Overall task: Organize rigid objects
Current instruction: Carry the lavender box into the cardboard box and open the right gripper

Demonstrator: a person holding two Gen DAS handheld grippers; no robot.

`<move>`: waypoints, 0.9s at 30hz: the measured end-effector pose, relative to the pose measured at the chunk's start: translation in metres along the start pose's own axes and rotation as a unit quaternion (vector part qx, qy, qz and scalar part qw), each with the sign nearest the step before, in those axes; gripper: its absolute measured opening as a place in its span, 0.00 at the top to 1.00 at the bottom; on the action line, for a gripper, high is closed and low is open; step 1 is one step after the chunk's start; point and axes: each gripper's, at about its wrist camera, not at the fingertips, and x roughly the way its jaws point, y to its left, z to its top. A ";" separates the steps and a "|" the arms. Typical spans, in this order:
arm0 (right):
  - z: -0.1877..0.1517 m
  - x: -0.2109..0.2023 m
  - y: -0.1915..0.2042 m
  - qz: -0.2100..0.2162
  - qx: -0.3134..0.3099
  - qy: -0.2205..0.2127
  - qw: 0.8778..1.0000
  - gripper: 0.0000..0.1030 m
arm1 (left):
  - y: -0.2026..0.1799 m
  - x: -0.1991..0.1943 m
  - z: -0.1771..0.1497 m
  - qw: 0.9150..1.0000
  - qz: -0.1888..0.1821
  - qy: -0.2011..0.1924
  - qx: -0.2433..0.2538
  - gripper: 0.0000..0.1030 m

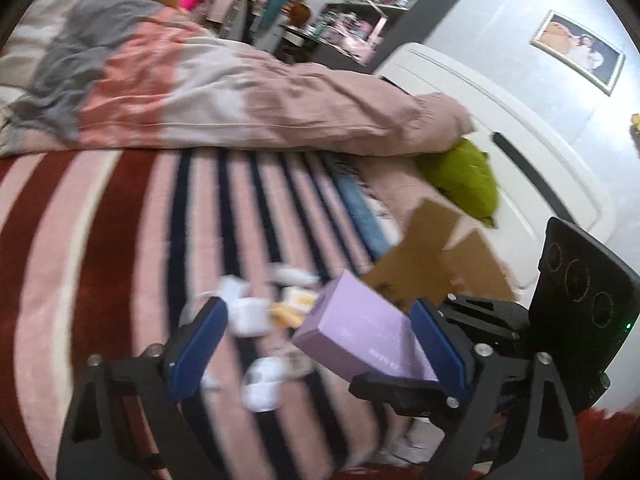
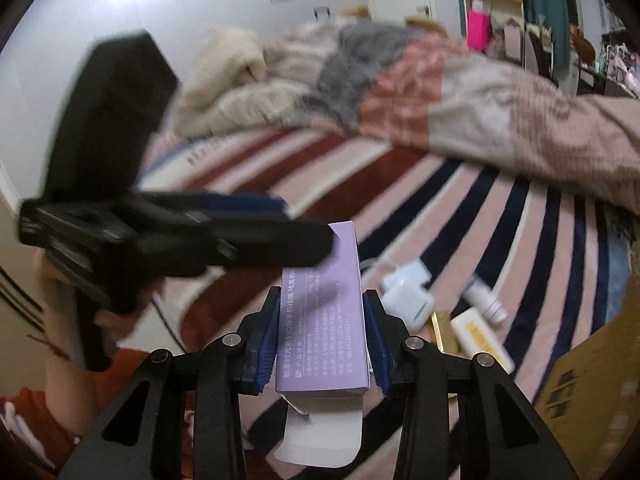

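A lilac cardboard box point(image 2: 322, 320) with printed text is clamped between the blue pads of my right gripper point(image 2: 322, 304), its bottom flap hanging open; it is held above the striped bed. The same box point(image 1: 360, 332) shows in the left wrist view, between the spread blue fingers of my left gripper point(image 1: 320, 320), which is open; the right gripper's body point(image 1: 480, 344) holds it there. In the right wrist view the left gripper point(image 2: 260, 216) reaches in from the left, by the box's far end. White chargers point(image 2: 406, 292) and a cream box point(image 2: 482, 336) lie on the bed.
A brown cardboard box point(image 1: 436, 260) with open flaps stands at the bed's edge, also in the right wrist view point(image 2: 592, 384). A rumpled pink and grey duvet point(image 1: 200, 80) covers the far bed. A green cushion point(image 1: 464, 180) lies by the white headboard point(image 1: 500, 120).
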 end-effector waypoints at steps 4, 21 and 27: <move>0.008 -0.051 -0.019 -0.002 0.005 -0.049 0.999 0.67 | -0.051 0.016 0.031 0.998 -0.058 0.021 0.004 0.28; -0.040 -0.140 -0.182 -0.052 0.142 -0.024 0.988 0.68 | -0.182 0.187 0.073 0.981 -0.051 0.180 0.058 0.56; -0.042 -0.119 -0.191 -0.079 0.115 0.043 0.989 0.68 | -0.170 0.210 0.065 0.978 -0.020 0.203 0.053 0.43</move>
